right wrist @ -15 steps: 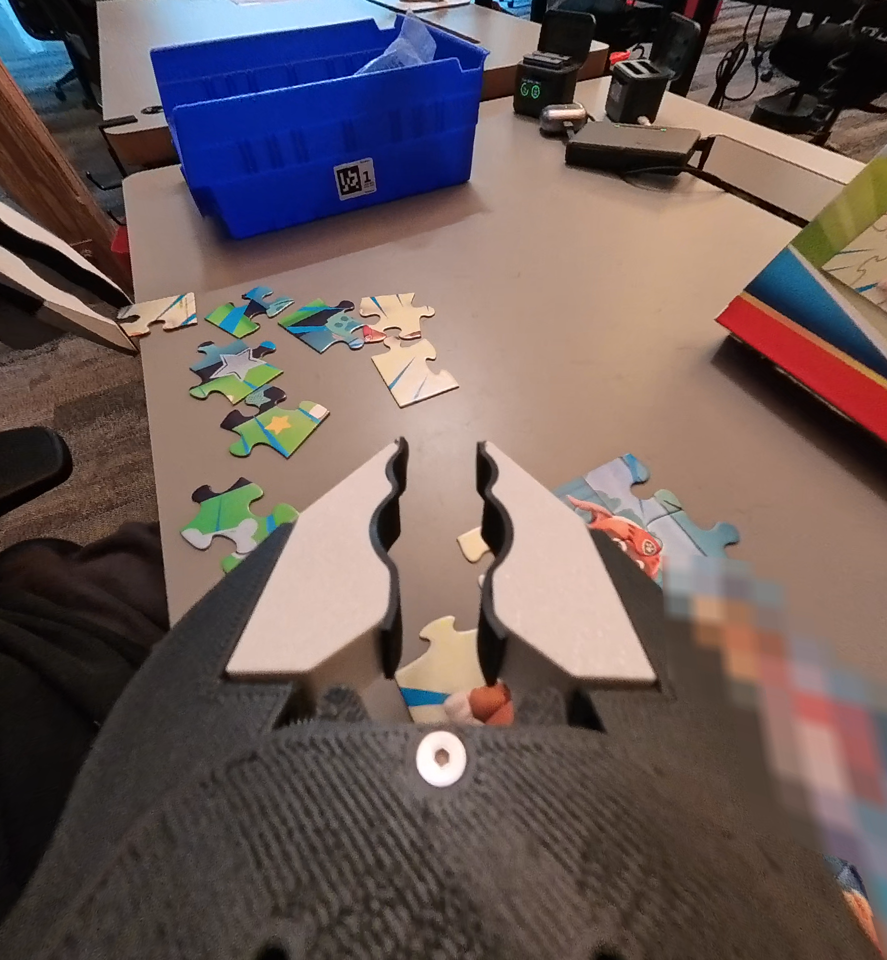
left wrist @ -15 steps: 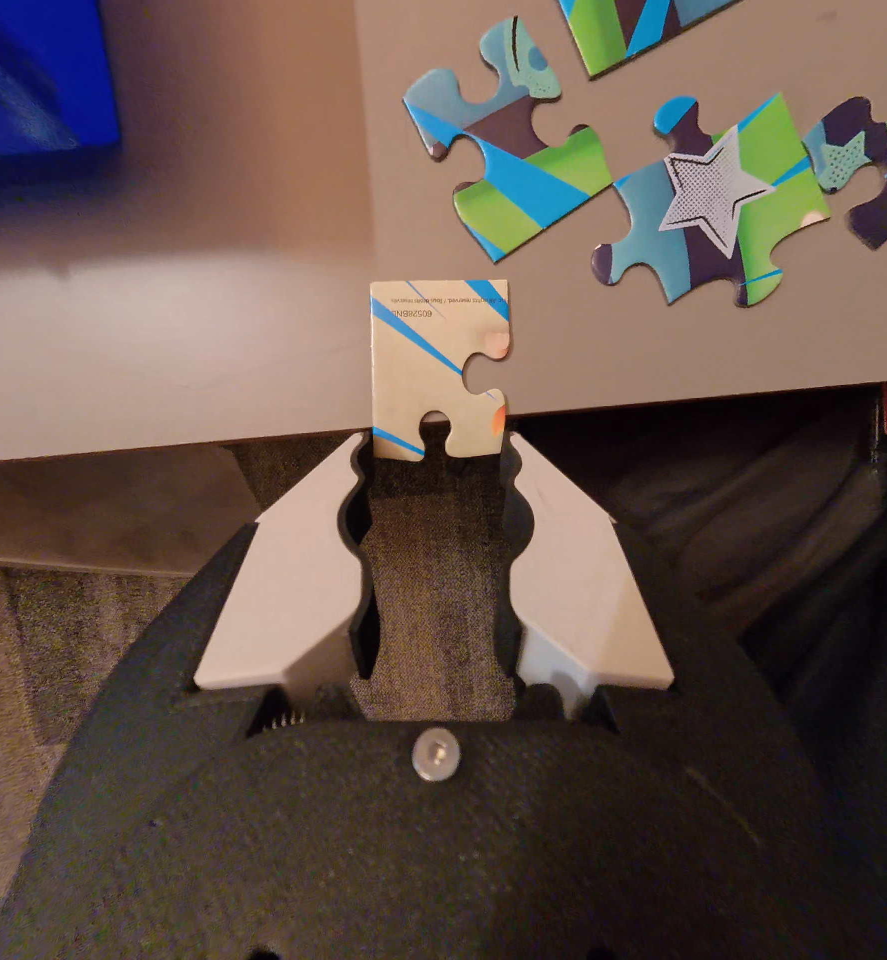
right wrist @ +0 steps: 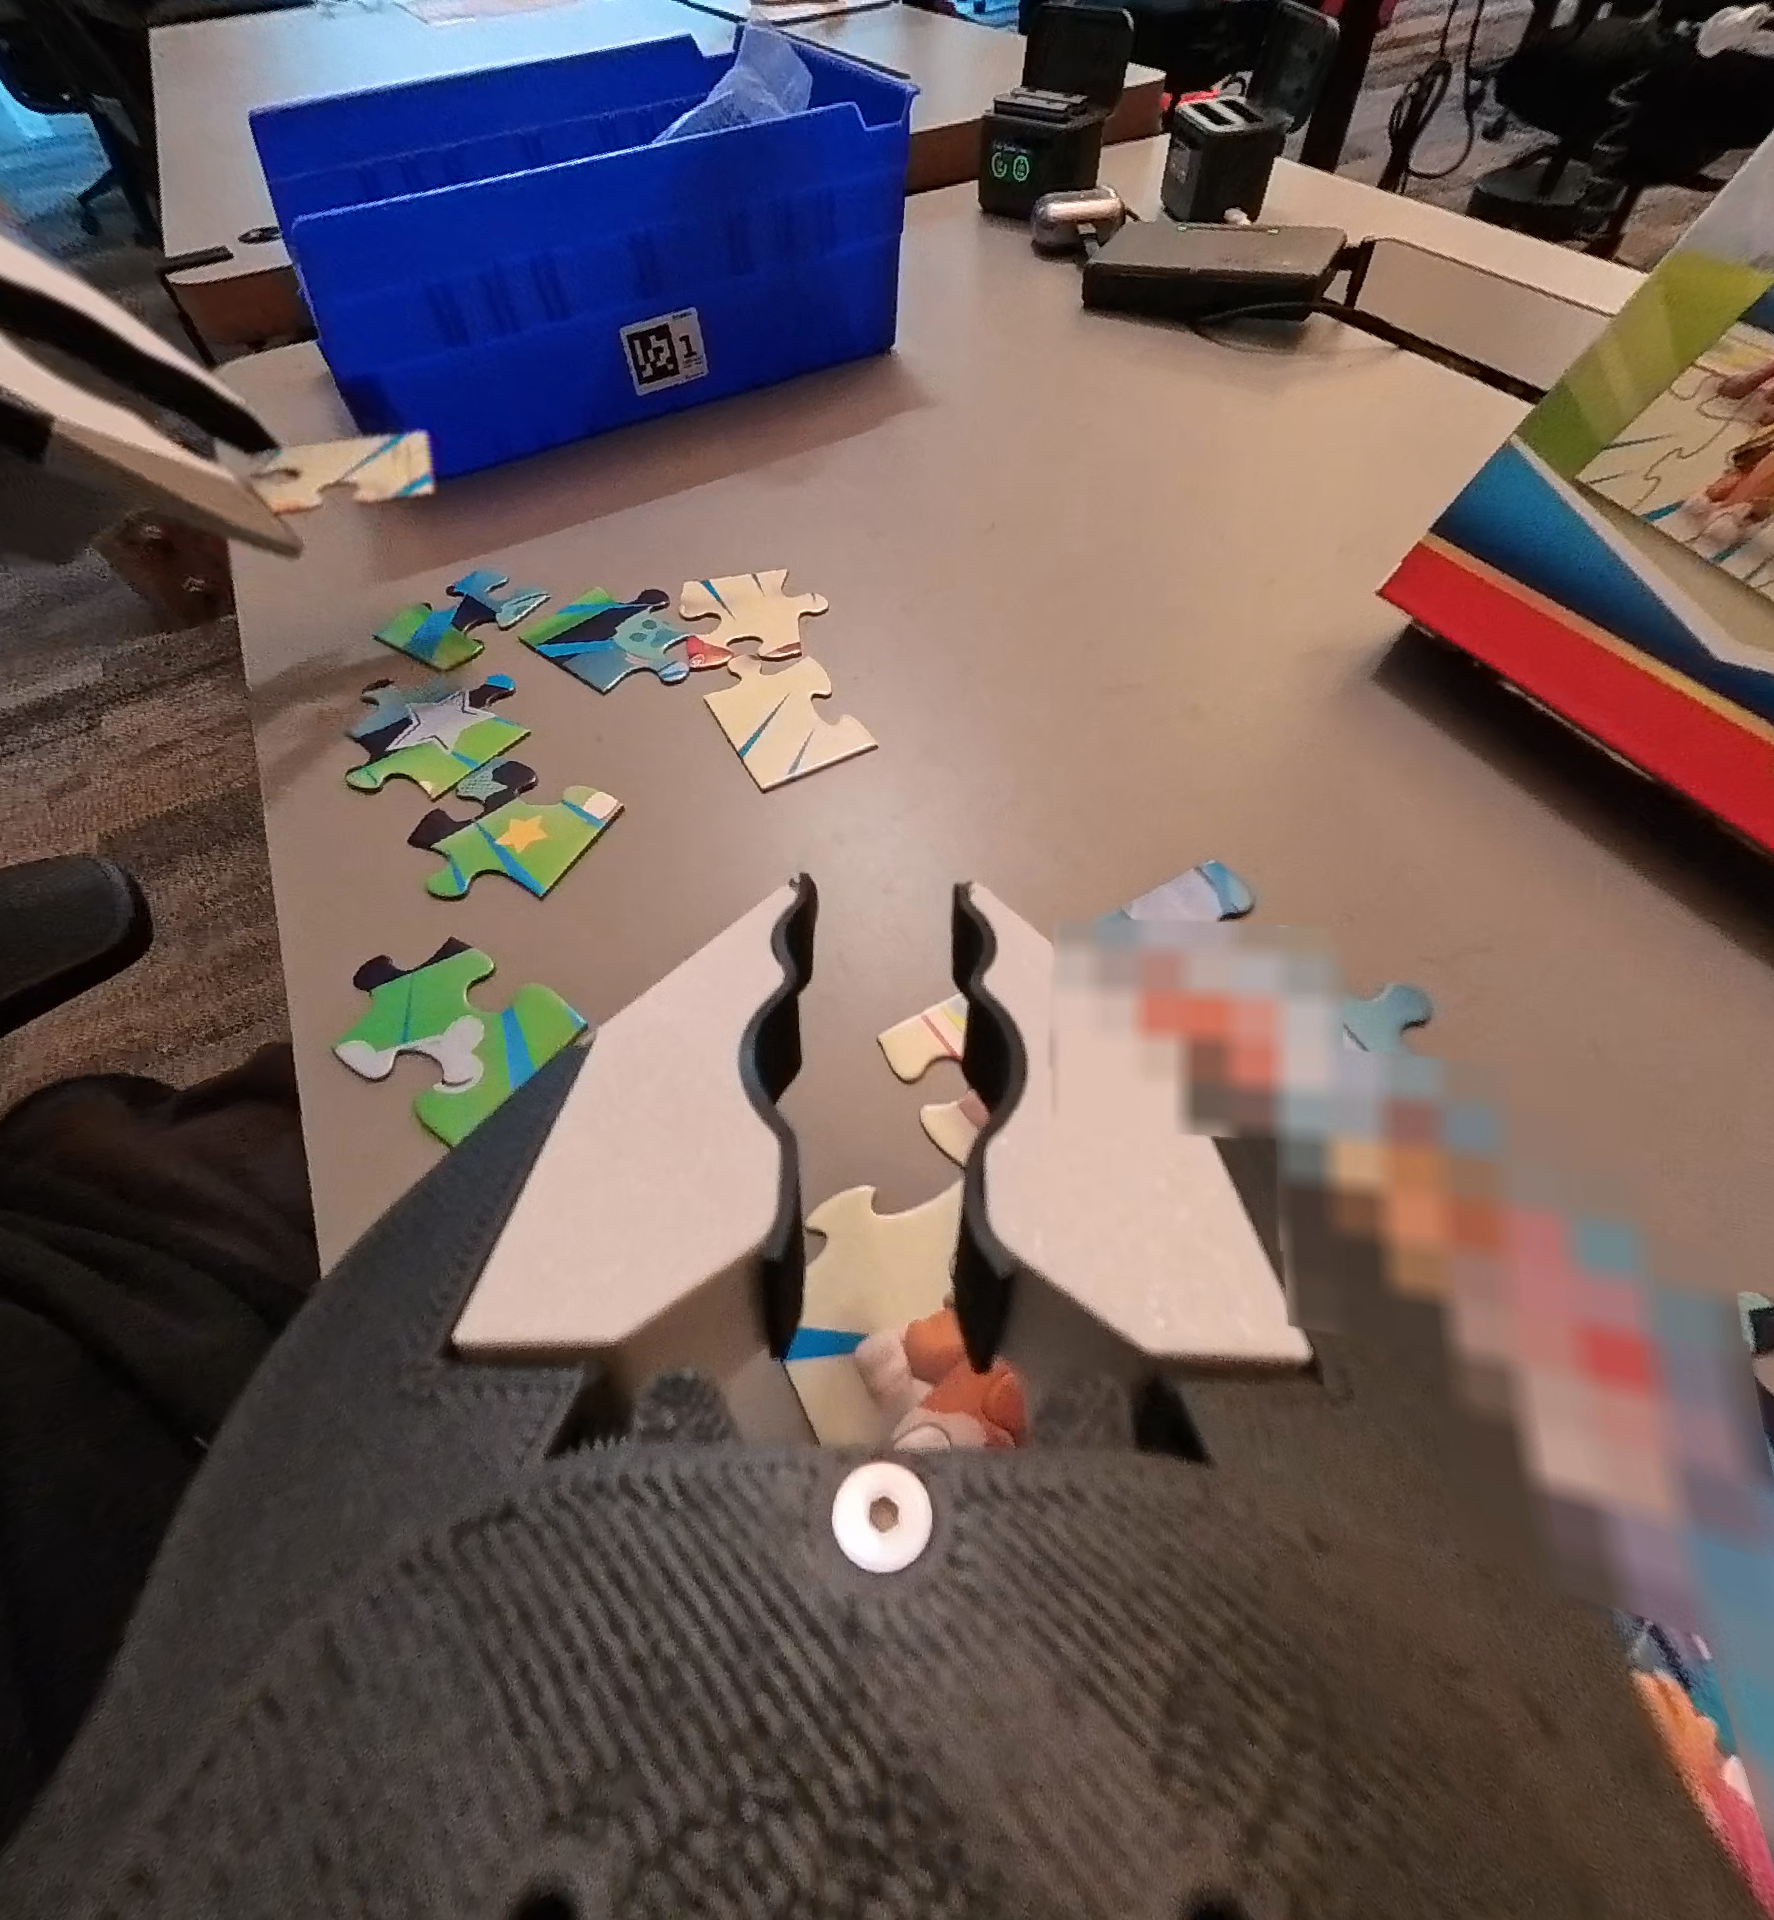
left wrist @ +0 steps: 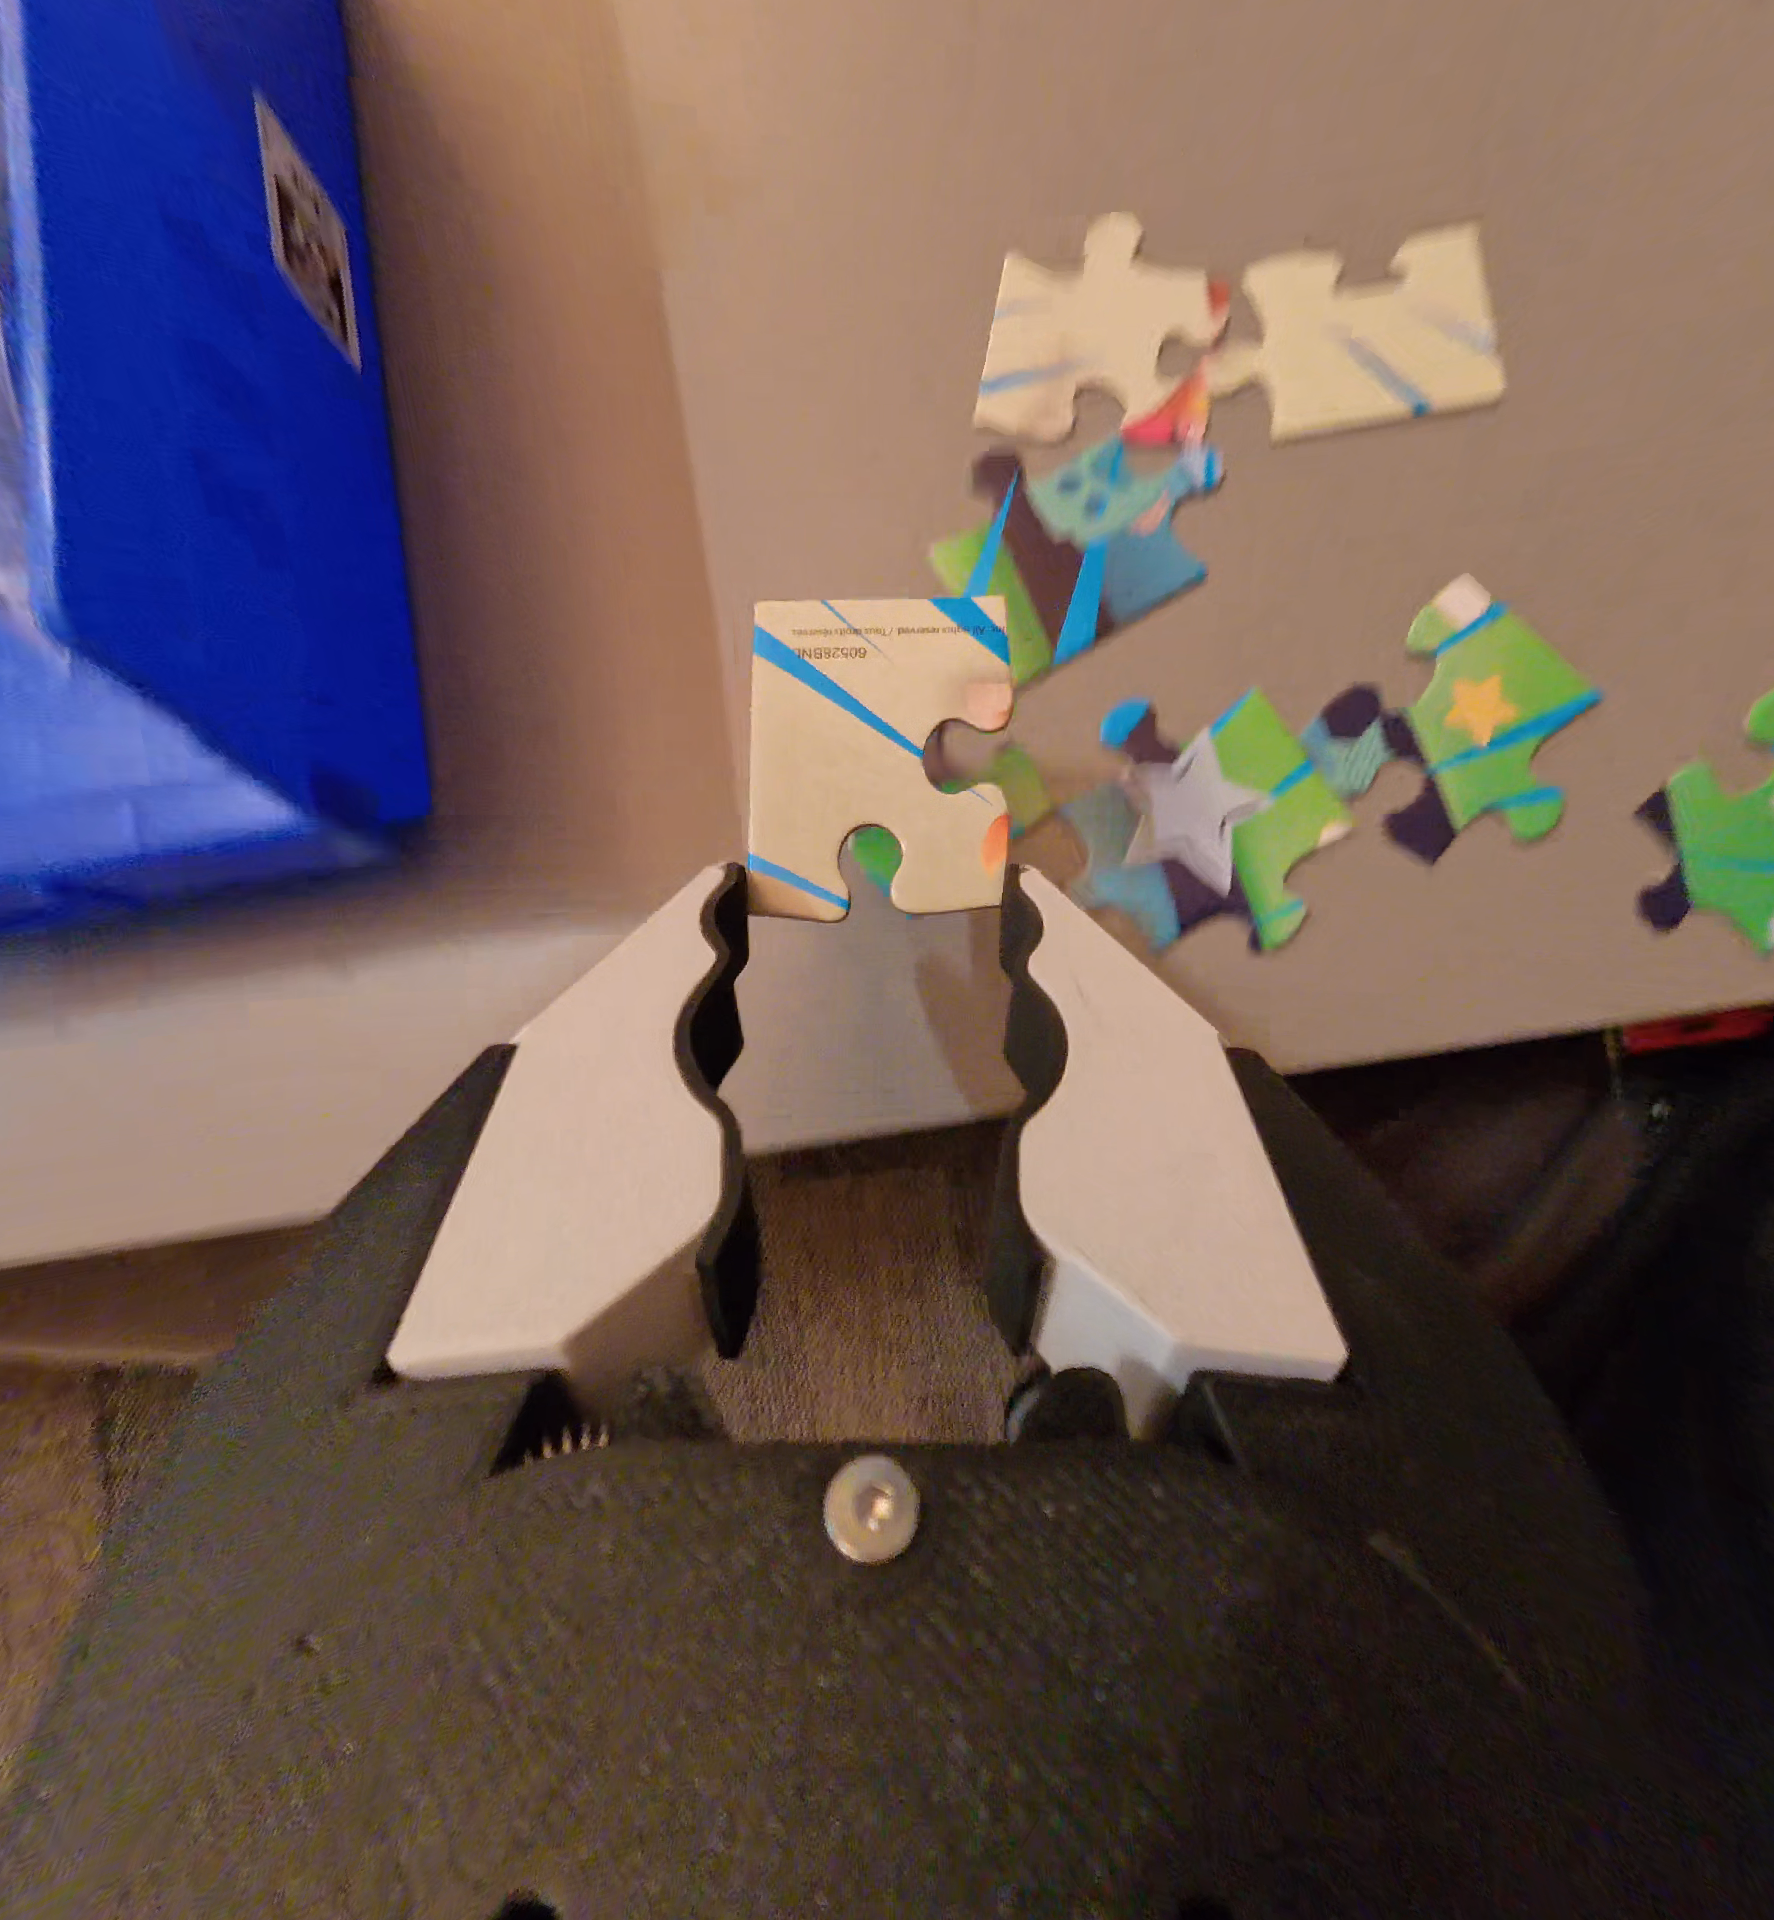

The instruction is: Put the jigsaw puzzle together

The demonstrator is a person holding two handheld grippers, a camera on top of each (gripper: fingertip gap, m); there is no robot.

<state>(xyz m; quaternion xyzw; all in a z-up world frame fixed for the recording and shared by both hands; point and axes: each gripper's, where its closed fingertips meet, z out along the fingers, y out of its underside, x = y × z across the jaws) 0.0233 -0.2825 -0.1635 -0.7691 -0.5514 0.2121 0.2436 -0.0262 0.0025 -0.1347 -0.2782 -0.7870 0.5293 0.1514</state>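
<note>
My left gripper (left wrist: 872, 894) is shut on a cream puzzle piece with blue stripes (left wrist: 862, 748), gripping its two side edges at the fingertips and holding it in the air over the grey table (left wrist: 1485, 156). In the right wrist view the same gripper (right wrist: 239, 488) holds that piece (right wrist: 353, 468) above the table's left edge, in front of the blue bin (right wrist: 592, 260). My right gripper (right wrist: 883, 904) is open with nothing between its fingers, low over the table. Joined puzzle pieces (right wrist: 883, 1247) lie on the table beneath it.
Several loose green, blue and cream pieces (right wrist: 436, 743) lie at the table's left side, also in the left wrist view (left wrist: 1236, 810). The puzzle box (right wrist: 1641, 520) stands at the right. Black chargers and a cable (right wrist: 1215, 260) sit at the back. A chair arm (right wrist: 21, 935) is at the left. My hands' fingertips stand some 30 cm from each other.
My left gripper has lifted the cream piece off the table's edge and carried it up over the table, nearer the blue bin. The right gripper has stayed in place, open.
</note>
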